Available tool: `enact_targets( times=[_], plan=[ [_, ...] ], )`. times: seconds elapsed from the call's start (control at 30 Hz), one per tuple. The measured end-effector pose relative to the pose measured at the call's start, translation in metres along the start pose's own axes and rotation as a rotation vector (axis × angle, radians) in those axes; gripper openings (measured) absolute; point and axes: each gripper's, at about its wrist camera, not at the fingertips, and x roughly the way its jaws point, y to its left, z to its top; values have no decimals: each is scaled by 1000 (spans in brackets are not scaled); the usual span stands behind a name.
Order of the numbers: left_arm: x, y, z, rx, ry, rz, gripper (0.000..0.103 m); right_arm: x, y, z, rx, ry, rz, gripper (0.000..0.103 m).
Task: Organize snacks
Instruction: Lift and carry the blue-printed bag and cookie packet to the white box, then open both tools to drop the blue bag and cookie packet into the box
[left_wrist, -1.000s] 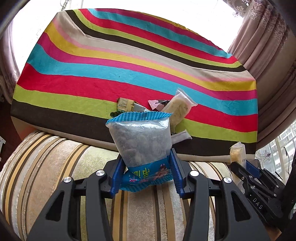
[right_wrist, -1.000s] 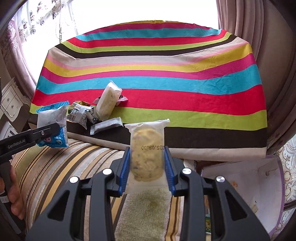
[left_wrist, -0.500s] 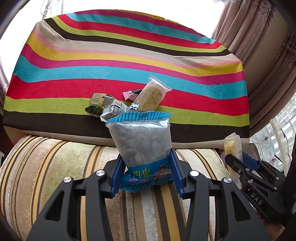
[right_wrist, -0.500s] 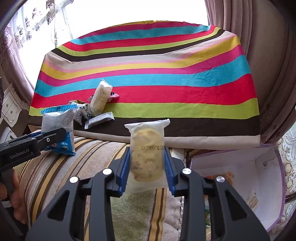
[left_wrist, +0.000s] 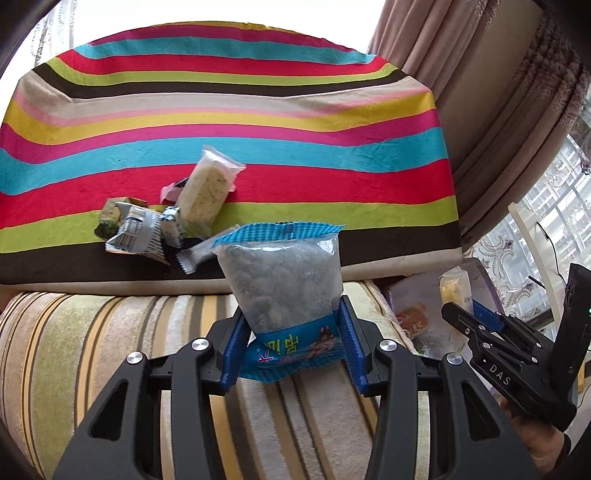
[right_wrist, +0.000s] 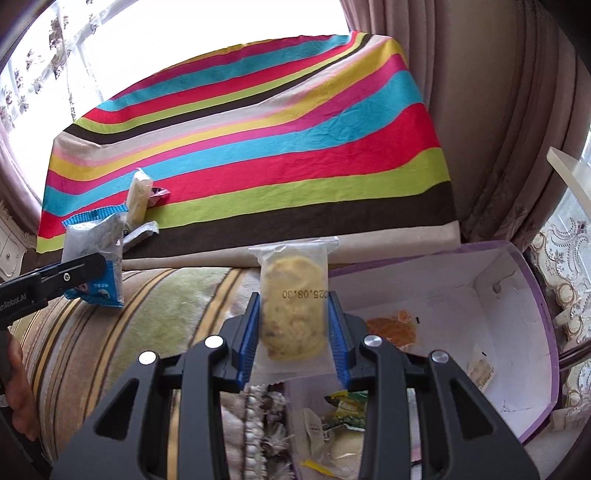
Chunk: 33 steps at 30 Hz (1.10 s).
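Observation:
My left gripper (left_wrist: 291, 343) is shut on a blue-edged snack bag (left_wrist: 282, 280) of grey pieces, held upright above the striped sofa arm (left_wrist: 110, 350). My right gripper (right_wrist: 293, 332) is shut on a clear-wrapped round cookie (right_wrist: 293, 306), held at the near edge of a purple-rimmed white box (right_wrist: 532, 295). The right gripper also shows in the left wrist view (left_wrist: 476, 314), and the left gripper in the right wrist view (right_wrist: 74, 273). Several loose snack packets (left_wrist: 177, 218) lie on the striped cloth (left_wrist: 258, 110).
The box holds an orange packet (right_wrist: 393, 328) and several wrapped snacks (right_wrist: 340, 424) at its near end. Curtains (right_wrist: 498, 110) hang to the right of the cloth-covered table. A fringed sofa arm edge (right_wrist: 255, 424) lies below the right gripper.
Both grippers have moved right with their snacks. The cookie has gone from over the sofa arm to the box edge. The loose packets have shifted left in both views.

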Motion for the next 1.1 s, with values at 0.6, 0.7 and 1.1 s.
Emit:
enact_targets(
  times=[0.6, 0.7, 1.1],
  plan=[
    [30, -93, -12, 161, 102, -134, 44, -19, -85, -19, 138, -4, -87, 35],
    [33, -105, -12, 180, 114, -152, 44, -24, -92, -20, 151, -13, -94, 35],
    [32, -140, -14, 259, 126, -251, 65, -37, -105, -20, 192, -45, -121, 61]
  ],
)
